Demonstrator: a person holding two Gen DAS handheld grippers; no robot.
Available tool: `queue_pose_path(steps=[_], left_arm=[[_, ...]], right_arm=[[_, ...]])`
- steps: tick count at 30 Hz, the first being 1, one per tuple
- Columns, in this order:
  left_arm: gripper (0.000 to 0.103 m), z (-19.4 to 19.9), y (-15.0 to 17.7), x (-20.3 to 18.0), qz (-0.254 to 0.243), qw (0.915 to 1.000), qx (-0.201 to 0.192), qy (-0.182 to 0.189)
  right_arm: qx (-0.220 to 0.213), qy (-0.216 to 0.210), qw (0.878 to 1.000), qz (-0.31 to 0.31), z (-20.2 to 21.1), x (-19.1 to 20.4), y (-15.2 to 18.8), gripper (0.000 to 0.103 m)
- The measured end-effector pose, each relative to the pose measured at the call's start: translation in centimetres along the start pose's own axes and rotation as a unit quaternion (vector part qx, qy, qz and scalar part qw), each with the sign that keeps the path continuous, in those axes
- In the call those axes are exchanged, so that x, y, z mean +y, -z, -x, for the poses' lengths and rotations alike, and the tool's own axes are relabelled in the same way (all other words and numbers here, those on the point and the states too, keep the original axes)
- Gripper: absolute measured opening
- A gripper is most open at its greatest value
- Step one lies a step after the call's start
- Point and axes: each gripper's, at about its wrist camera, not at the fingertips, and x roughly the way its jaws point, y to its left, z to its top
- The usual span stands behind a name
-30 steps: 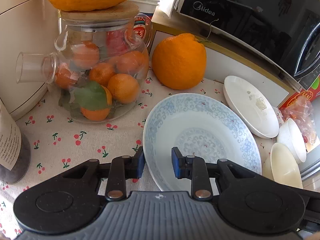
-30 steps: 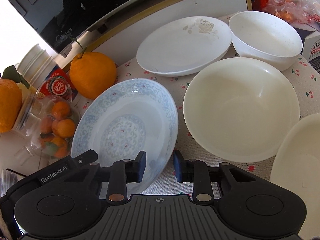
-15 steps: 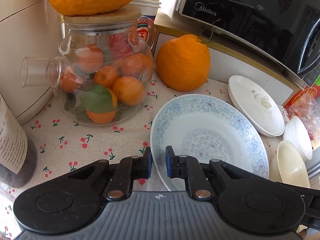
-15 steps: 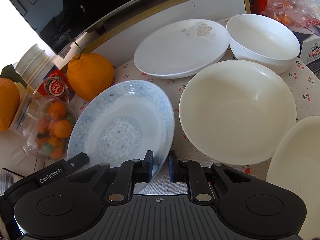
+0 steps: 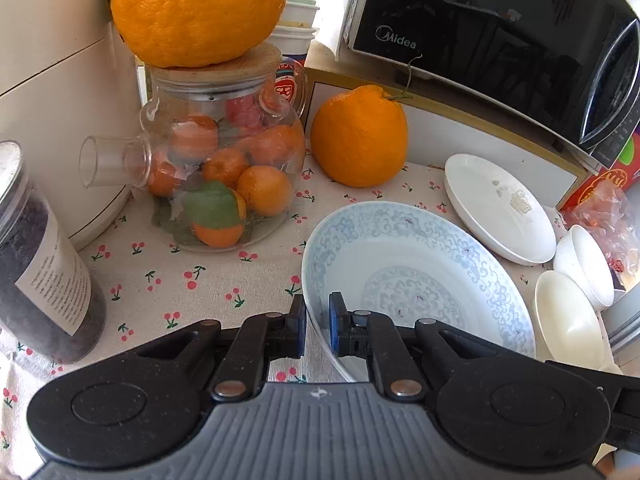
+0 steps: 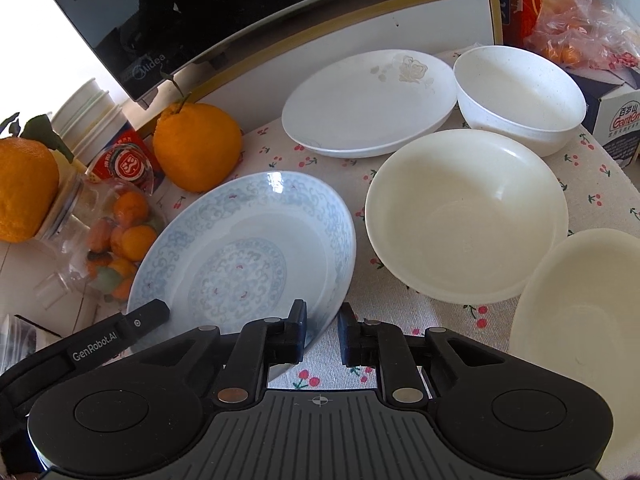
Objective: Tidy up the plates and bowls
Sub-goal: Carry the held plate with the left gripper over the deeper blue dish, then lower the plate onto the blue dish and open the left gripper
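Note:
A blue-patterned plate (image 5: 416, 280) (image 6: 248, 256) is held by both grippers and tilted. My left gripper (image 5: 318, 326) is shut on its left rim. My right gripper (image 6: 323, 330) is shut on its right rim. A white plate with a flower print (image 6: 370, 102) (image 5: 500, 208) lies behind it. A large cream bowl (image 6: 466, 216) sits to the right, a white bowl (image 6: 520, 96) behind that, and another cream dish (image 6: 580, 312) at the near right.
A glass teapot of small oranges (image 5: 224, 168) with a big orange (image 5: 198, 8) on its lid stands left. Another orange (image 5: 360, 136) sits by the microwave (image 5: 500, 36). A dark jar (image 5: 36, 256) stands at the near left. A plastic bag (image 6: 580, 28) and a box (image 6: 616, 112) are right.
Both grippers closed from open onto the blue-patterned plate's rims. The plate has tipped up and both views have shifted slightly.

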Motion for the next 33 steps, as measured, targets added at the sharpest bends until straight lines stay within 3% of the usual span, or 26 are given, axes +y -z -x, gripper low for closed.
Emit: queue_pose_path(steps=[17, 22, 33], left_arm=[[0.01, 9.6, 2.1, 1.3, 0.008, 0.9987, -0.05, 0.002], [0.01, 12.1, 4.1, 2.2, 0.012, 0.9984, -0.054, 0.005], [0.01, 15.1, 9.6, 5.8, 0.051, 0.998, -0.037, -0.004]], right_arm=[[-0.028, -0.049, 0.998, 0.04, 8.0, 2.1, 3.6, 0.017], [-0.044, -0.05, 0.995, 0.07, 10.5, 2.9, 6.2, 0.017], [-0.028, -0.058, 0.989, 0.131, 12.5, 4.3, 11.0, 0.017]])
